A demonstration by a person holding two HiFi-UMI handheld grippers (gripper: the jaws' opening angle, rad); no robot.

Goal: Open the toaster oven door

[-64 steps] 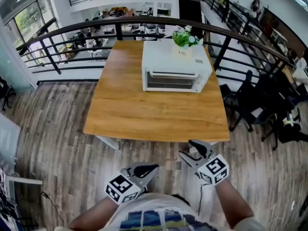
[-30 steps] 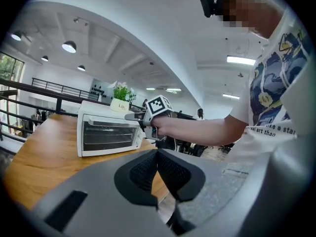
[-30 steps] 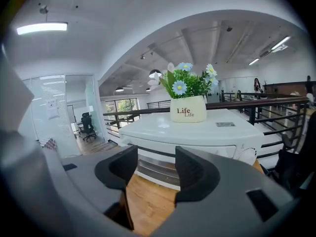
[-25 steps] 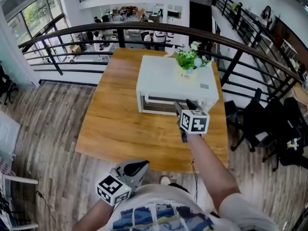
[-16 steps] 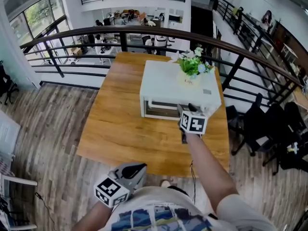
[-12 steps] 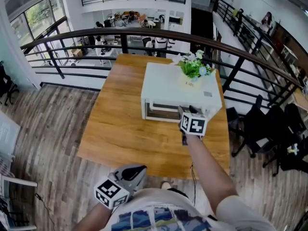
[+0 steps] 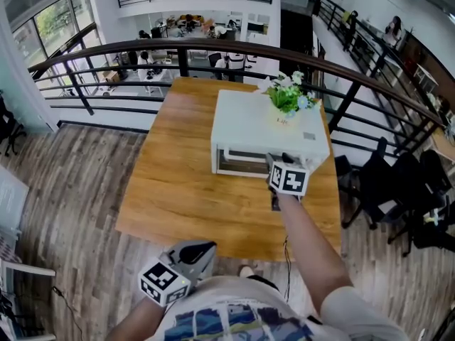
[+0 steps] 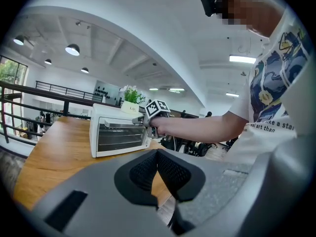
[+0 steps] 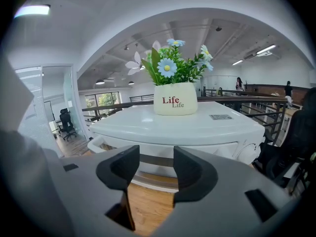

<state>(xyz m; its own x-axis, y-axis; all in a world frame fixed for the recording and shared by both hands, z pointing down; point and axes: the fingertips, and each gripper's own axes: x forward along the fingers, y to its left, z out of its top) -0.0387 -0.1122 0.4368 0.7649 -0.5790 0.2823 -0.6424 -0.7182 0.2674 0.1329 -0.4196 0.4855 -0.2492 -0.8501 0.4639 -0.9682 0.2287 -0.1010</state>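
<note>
The white toaster oven stands at the far right of the wooden table, its door closed and a flower pot on top. My right gripper is held out to the top of the oven's front, at the right end of the door handle. In the right gripper view its jaws are open and have just been closing a little; the handle lies beyond the pads, untouched. My left gripper hangs low by my body, shut on nothing.
A dark curved railing runs behind the table, with a drop to the lower floor beyond. Black chairs stand to the table's right. Bare tabletop stretches left of and in front of the oven.
My right gripper has reached from beside my body out to the oven's front and has stayed there over the last second. The left gripper stays low.
</note>
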